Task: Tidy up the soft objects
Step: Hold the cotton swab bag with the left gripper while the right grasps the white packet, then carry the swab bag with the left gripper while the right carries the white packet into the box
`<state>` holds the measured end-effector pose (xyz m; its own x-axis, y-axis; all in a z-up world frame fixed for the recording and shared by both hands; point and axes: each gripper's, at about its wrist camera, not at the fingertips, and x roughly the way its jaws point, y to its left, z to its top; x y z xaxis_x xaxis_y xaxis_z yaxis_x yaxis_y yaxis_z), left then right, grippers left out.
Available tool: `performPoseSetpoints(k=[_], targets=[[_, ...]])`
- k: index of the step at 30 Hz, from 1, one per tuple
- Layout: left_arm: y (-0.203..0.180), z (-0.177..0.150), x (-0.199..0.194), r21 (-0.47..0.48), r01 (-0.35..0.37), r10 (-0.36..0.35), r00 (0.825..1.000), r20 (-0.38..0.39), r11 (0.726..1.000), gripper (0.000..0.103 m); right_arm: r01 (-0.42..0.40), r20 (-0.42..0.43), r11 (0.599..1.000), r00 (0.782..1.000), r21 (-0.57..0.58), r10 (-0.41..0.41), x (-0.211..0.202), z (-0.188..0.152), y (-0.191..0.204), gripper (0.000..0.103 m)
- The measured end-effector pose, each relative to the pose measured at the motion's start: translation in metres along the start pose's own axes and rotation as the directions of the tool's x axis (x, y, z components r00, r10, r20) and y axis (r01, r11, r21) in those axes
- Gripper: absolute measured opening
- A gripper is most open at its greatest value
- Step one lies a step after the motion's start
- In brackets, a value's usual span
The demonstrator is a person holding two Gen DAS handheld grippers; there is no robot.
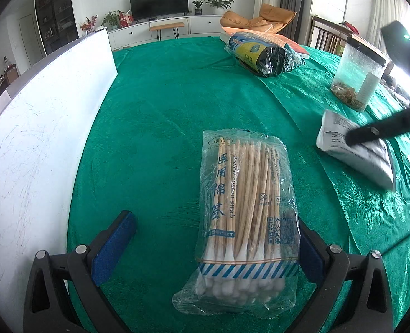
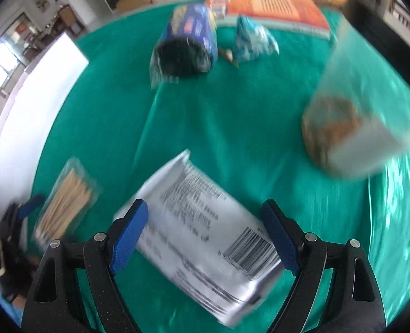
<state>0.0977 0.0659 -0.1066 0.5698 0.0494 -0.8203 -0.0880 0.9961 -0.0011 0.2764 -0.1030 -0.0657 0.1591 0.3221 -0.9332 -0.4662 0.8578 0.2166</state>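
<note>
A clear bag of cotton swabs (image 1: 246,216) lies on the green tablecloth (image 1: 163,111). My left gripper (image 1: 216,233) is open, its blue pads either side of the bag's near end, the right pad touching it. The bag also shows in the right wrist view (image 2: 66,202). A white printed packet (image 2: 205,230) with a barcode lies between the open pads of my right gripper (image 2: 207,222); that view is blurred. The packet (image 1: 343,144) and the right gripper (image 1: 376,133) show at the right of the left wrist view.
A white board (image 1: 38,144) stands along the table's left side. A dark roll in blue wrapping (image 1: 257,52), an orange book (image 2: 268,5), a small blue-white pouch (image 2: 252,41) and a clear jar (image 1: 357,77) with brown contents stand at the back and right.
</note>
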Motion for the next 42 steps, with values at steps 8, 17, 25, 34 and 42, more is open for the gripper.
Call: performPoseSetpoints(k=[8, 17, 25, 34, 42], targets=[[-0.001, 0.002, 0.002, 0.027, 0.022, -0.021, 1.000, -0.022, 0.999, 0.103, 0.112, -0.089, 0.965, 0.987, -0.237, -0.136, 0.009, -0.027, 0.046, 0.087], [0.011, 0.008, -0.037, -0.051, 0.177, -0.176, 0.984, 0.016, 0.983, 0.046, 0.193, 0.073, 0.979, 0.980, -0.069, -0.187, -0.020, -0.060, 0.039, 0.070], [0.091, 0.016, -0.153, -0.149, 0.247, -0.218, 0.958, 0.186, 0.957, 0.046, -0.068, 0.307, 0.998, 0.949, -0.014, 0.069, -0.112, -0.066, 0.124, 0.070], [0.246, -0.033, -0.186, -0.360, -0.271, 0.302, 0.953, 0.032, 0.893, 0.094, -0.445, 0.171, 0.862, 0.855, -0.243, 0.489, -0.076, -0.036, 0.313, 0.076], [0.231, -0.021, -0.197, -0.404, -0.211, 0.294, 0.943, 0.156, 0.890, 0.094, -0.163, 0.354, 0.958, 0.904, -0.236, 0.241, -0.062, -0.058, 0.241, 0.079]])
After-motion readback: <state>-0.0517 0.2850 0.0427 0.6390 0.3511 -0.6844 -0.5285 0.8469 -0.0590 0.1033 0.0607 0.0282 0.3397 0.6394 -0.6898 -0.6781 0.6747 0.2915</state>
